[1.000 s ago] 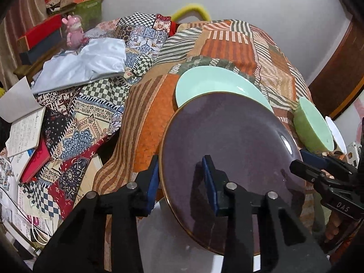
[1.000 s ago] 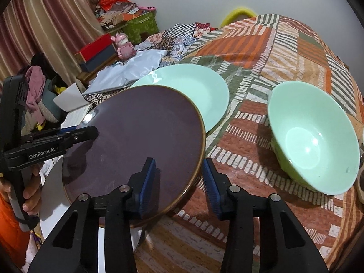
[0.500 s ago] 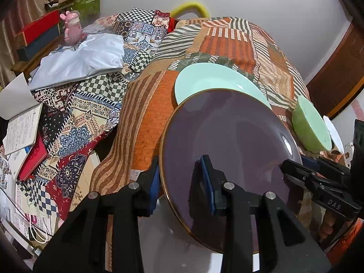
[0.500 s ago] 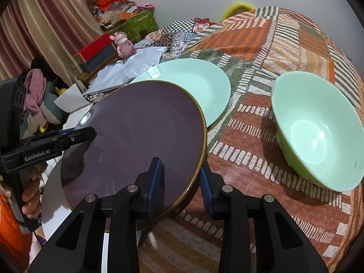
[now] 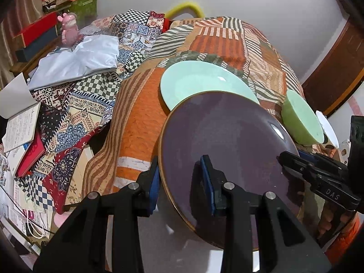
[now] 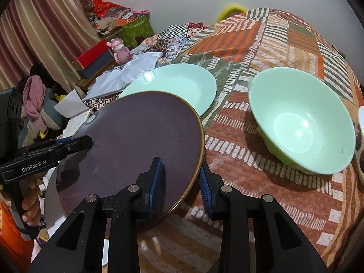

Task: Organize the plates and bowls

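Patchwork-covered table (image 6: 284,52), mint plate (image 6: 182,86), green bowl (image 6: 302,122) resting on it

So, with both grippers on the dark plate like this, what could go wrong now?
1. The purple plate is held tilted, by its rim only. If the left gripper or right gripper loosens, it may slide out.
2. Its far edge overlaps the mint plate. Lowering it carelessly could knock them together.
3. The green bowl stands close on the right; a wide swing might hit it.

Two close wrist views from opposite sides, sharing the purple plate (image 5: 223,141) (image 6: 136,141)
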Motion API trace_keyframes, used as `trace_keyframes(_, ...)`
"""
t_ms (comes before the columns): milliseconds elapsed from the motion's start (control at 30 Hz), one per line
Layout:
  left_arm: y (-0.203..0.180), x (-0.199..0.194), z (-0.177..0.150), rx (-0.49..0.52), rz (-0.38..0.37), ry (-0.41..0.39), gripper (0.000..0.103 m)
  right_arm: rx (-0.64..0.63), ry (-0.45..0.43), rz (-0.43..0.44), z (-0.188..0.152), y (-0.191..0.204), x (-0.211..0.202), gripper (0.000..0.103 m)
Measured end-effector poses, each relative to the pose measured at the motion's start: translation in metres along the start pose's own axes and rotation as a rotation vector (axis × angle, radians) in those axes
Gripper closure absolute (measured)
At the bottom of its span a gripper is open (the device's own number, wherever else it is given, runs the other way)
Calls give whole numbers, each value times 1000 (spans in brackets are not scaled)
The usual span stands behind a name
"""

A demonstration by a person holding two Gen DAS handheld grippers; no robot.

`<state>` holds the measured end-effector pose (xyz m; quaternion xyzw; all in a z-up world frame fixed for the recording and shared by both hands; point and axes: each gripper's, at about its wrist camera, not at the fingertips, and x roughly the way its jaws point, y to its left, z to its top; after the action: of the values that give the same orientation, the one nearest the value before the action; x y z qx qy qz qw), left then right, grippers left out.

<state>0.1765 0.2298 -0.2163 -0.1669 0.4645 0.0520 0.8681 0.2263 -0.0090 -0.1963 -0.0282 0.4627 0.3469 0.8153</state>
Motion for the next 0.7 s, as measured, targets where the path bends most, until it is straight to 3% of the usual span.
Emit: trace_keyframes(700, -42, -35, -18, 37, -15, -53, 69, 21, -69, -18, -18, -12, -46, 74)
